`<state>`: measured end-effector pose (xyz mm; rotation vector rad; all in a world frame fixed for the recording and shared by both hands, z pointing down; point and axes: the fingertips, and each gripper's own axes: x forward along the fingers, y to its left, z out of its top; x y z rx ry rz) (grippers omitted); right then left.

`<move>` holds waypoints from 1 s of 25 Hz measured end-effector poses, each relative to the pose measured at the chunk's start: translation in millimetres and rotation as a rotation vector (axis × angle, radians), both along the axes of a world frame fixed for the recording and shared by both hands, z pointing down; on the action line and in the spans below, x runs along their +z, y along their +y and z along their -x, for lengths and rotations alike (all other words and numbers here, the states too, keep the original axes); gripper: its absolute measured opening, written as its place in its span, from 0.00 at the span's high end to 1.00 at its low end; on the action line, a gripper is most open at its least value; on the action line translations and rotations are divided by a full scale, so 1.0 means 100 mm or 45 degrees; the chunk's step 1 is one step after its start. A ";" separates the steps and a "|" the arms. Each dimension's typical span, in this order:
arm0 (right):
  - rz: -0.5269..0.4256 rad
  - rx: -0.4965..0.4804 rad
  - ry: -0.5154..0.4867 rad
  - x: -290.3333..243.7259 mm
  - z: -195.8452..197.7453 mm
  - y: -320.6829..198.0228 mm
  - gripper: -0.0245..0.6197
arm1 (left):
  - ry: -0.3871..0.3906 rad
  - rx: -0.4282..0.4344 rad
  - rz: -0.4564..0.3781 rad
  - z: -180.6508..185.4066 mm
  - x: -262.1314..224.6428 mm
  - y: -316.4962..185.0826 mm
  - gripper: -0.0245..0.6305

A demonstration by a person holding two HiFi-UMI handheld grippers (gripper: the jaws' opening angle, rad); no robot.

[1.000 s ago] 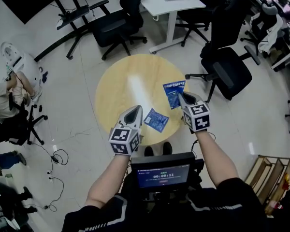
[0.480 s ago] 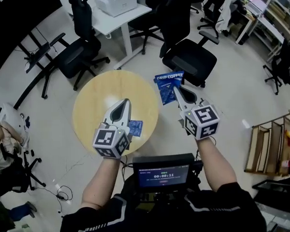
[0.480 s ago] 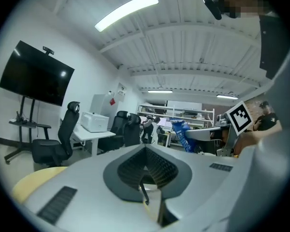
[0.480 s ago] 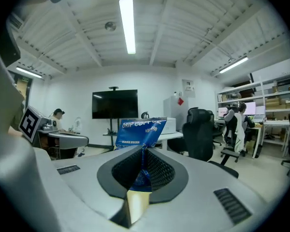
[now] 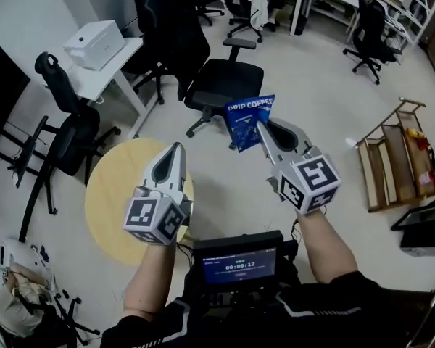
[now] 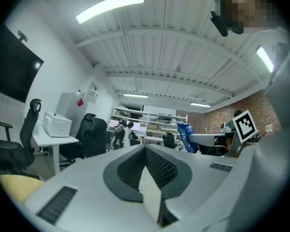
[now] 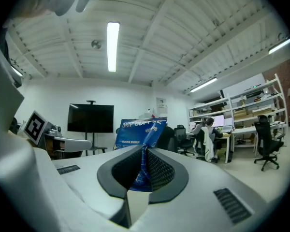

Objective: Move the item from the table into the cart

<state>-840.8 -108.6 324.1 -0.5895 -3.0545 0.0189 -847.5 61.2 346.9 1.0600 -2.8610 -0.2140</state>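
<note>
- R gripper (image 5: pixel 262 130) jaws pinched on blue drip-coffee packet (image 5: pixel 249 119); pkt is in the air over the floor, well clear of the round table (image 5: pixel 101 194).
- L gripper (image 5: pixel 175 151) jaws together, empty.
- Carry w/ a firm pinch and the pkt upright. Cart is prob. the wooden rack (image 5: pixel 388 162) at right; line up above it before letting go.

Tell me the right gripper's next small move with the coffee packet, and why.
Probably carry it rightward to the wooden cart: the right gripper is shut on the drip coffee packet, clear of the round table, with the cart apart from it.
</note>
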 end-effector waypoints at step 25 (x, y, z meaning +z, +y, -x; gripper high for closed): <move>-0.129 1.130 -0.161 -0.77 -4.24 -3.20 0.95 | -0.197 1.195 -0.165 -2.96 -0.66 -4.09 0.95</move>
